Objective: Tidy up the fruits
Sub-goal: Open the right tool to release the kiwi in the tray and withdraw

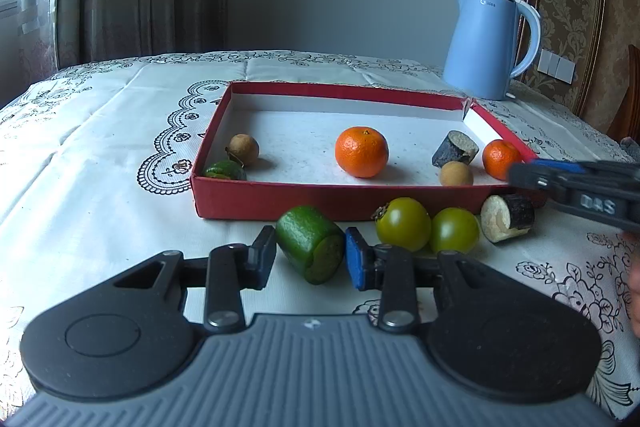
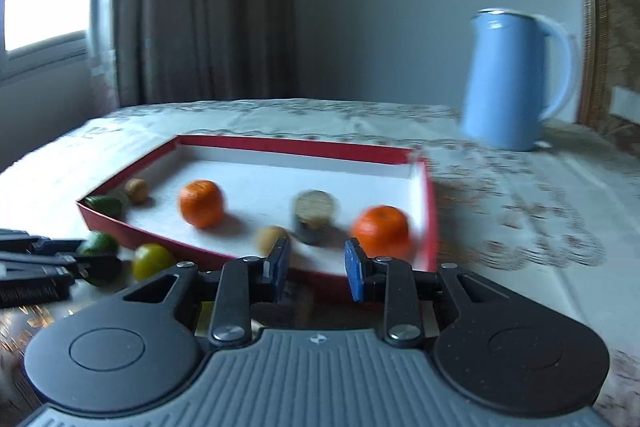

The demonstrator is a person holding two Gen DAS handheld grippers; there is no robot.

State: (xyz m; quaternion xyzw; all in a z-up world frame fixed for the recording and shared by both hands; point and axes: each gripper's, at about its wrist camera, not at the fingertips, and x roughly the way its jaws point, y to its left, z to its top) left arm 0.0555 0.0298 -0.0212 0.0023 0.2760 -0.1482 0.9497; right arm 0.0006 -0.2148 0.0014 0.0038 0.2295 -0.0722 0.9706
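Note:
A red tray (image 1: pixel 224 115) holds two oranges (image 1: pixel 361 151), two brown longans (image 1: pixel 245 149), a dark cut piece (image 1: pixel 455 148) and a green piece (image 1: pixel 224 171). In front of it on the cloth lie a green cut piece (image 1: pixel 310 243), two green-yellow fruits (image 1: pixel 403 223) and a dark-skinned cut piece (image 1: pixel 507 217). My left gripper (image 1: pixel 310 259) is open, its fingers on either side of the green cut piece. My right gripper (image 2: pixel 316 263) is open and empty above the tray's near edge (image 2: pixel 434 227); it also shows in the left wrist view (image 1: pixel 576 187).
A blue electric kettle (image 1: pixel 486 43) stands behind the tray at the right. A patterned white cloth (image 1: pixel 100 147) covers the table. Curtains hang at the back left. The right wrist view is blurred.

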